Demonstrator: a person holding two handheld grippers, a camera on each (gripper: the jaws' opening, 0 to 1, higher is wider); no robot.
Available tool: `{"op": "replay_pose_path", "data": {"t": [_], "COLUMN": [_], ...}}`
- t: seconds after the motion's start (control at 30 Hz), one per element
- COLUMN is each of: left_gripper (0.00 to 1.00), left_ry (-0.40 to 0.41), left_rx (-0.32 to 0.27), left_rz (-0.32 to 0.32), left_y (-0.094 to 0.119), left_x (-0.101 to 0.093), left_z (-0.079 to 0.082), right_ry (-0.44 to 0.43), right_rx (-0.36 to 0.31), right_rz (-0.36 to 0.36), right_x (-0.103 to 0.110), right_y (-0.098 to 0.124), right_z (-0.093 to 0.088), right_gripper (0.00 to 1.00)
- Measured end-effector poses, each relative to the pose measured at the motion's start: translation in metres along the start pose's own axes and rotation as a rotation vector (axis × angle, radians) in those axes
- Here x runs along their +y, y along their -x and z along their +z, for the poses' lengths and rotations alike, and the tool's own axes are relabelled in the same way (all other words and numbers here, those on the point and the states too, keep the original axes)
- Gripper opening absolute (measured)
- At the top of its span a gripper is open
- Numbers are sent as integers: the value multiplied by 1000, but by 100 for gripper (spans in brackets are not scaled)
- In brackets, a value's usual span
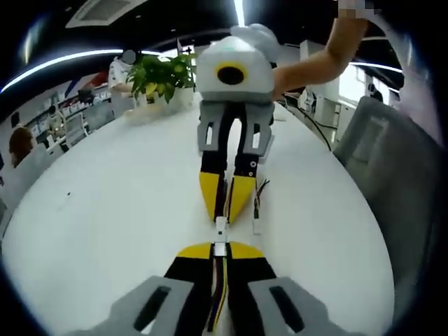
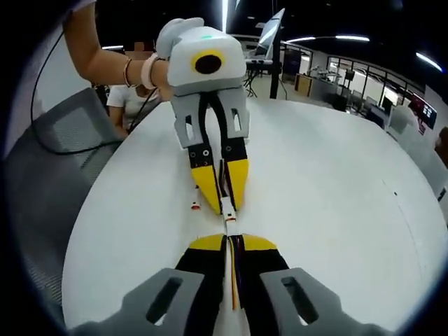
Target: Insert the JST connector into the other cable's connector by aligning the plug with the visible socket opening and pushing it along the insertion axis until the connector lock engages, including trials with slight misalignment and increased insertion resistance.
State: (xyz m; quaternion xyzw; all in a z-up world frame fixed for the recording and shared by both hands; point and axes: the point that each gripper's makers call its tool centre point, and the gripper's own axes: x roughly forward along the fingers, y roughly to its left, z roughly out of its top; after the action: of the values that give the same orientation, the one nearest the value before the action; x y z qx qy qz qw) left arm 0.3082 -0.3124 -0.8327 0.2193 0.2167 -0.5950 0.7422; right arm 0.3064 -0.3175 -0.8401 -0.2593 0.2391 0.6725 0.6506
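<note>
Two claws (image 1: 220, 253) (image 2: 230, 245) press white connectors (image 1: 220, 228) together.

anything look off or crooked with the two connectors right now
Nothing stands out. The left gripper and right gripper each pinch a cable end, and the two white connectors meet tip to tip in a straight line above the white table. Whether the lock has engaged is too small to tell.

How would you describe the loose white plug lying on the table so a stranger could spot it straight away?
Start from the round white table and find where the two yellow-tipped grippers meet nose to nose. Just beside the right gripper lies a small white plug with thin coloured wires. Unlike the two connectors pinched in the jaws, nothing holds it.
</note>
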Motion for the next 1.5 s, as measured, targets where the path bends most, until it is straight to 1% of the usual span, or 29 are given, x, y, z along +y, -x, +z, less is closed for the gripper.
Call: {"op": "replay_pose_path", "data": {"t": [0.07, 0.33, 0.47, 0.5, 0.53, 0.8, 0.83, 0.97, 1.13, 1.27, 1.4, 1.5], "left_gripper": [0, 0, 0, 0, 0, 0, 0, 0, 0, 0, 0, 0], "left_ry": [4, 7, -1, -6, -12, -12, -23, -21, -30, -19, -18, -23], "left_rx": [4, -6, -26, -21, -21, -33, -39, -53, -46, -46, -45, -31], "left_rz": [-3, -12, -23, -23, -23, -31, -28, -17, -10, -10, -9, -4], "left_y": [-1, -3, -5, -5, -6, -8, -8, -7, -7, -5, -4, -4], "left_x": [1, 3, 1, 1, 0, -3, -3, -2, -2, -2, -2, -1], "left_z": [-3, -3, 1, 1, 1, 2, 4, 7, 6, 8, 8, 5], "right_ry": [2, 8, 9, 13, 38, 32, 29, 22, 26, 15, 9, 6], "right_rx": [-4, -10, -31, -27, -27, -41, -48, -63, -64, -75, -82, -81], "right_rz": [4, 12, 27, 28, 29, 40, 40, 43, 41, 45, 46, 46], "right_x": [1, 2, 4, 4, 5, 6, 6, 6, 6, 6, 6, 4], "right_y": [0, 0, 1, 1, 3, 6, 7, 9, 9, 8, 5, 3], "right_z": [1, 1, 3, 3, 3, 1, 1, 2, 4, 5, 5, 4], "right_gripper": [4, 4, 4, 4, 4, 4, 3, 3, 3, 3, 3, 3]}}
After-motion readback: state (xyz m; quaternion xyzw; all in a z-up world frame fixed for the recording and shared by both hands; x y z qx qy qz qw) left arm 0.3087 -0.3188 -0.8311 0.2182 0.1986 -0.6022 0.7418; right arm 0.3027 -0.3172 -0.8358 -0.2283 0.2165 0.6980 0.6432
